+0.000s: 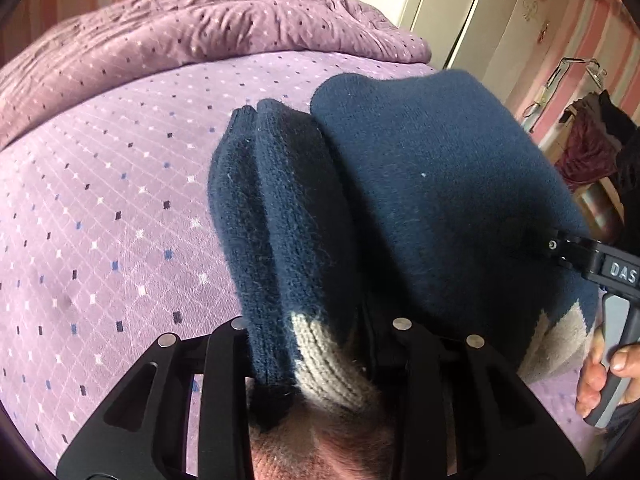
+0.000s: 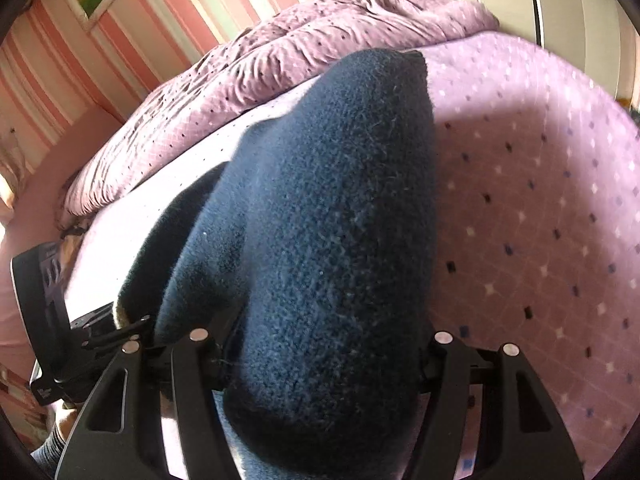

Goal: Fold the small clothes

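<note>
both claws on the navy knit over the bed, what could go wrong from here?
1. The left claw grips a bunched wad of the navy knit garment, with a folded lobe hanging loose; the crease may come out crooked.
2. The knit drapes over the right claw and fills its camera view, so placing it on the purple bedspread is partly blind.
3. Fuzzy yarn could snag on the claw hardware at release.

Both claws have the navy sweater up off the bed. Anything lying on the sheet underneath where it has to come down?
Nothing visible. The dotted purple sheet around the navy sweater looks bare; the bunched quilt sits farther back. Directly underneath is hidden.
</note>
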`<state>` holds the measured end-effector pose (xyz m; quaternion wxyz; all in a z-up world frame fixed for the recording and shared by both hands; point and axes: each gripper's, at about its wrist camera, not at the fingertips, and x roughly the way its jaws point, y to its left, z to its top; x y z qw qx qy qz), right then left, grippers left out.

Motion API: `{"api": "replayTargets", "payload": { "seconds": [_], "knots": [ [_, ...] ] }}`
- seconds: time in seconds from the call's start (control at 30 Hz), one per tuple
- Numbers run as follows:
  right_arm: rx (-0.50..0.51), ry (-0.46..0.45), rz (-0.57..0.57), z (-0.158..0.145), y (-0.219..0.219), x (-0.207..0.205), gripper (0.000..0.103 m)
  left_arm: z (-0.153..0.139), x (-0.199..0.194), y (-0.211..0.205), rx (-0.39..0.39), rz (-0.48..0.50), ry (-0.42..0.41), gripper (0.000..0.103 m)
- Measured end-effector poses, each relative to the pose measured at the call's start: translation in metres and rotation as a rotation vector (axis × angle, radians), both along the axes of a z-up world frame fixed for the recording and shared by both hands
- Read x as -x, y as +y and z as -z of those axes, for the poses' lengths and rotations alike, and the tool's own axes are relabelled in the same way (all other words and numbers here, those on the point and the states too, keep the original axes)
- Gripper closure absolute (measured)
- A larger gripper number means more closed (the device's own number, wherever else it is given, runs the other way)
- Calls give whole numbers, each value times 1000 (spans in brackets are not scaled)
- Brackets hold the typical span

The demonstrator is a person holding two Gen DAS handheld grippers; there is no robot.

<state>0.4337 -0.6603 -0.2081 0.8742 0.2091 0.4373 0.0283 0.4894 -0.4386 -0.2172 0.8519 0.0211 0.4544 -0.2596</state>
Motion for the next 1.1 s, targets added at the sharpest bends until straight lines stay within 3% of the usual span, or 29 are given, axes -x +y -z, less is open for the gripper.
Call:
{"api": "replayTargets", "payload": {
  "seconds": [0.23, 0.33, 0.4, 0.43, 0.7, 0.9, 1.1],
  "knots": [
    [-23, -16, -15, 24, -14, 7, 35, 13, 8, -6, -73, 8, -75, 65],
    [-16, -18, -2, 23, -21, 8, 32, 11, -1, -1, -57, -6, -67, 51],
    [-22, -16, 0, 23, -21, 8, 28, 12, -1, 5, -60, -18, -67, 33],
    [-17, -15, 2, 23, -24, 7, 27, 11, -2, 7, -60, -18, -73, 30],
    [5, -10, 21, 15, -20, 11, 25, 4, 7, 14, -66, -16, -87, 26],
    [3, -5, 36, 6, -23, 18, 23, -4, 10, 28, -72, -63, -107, 7],
    [92, -85, 129, -28, -30, 44, 14, -18, 19, 49, -58, -79, -126, 3]
  ]
}}
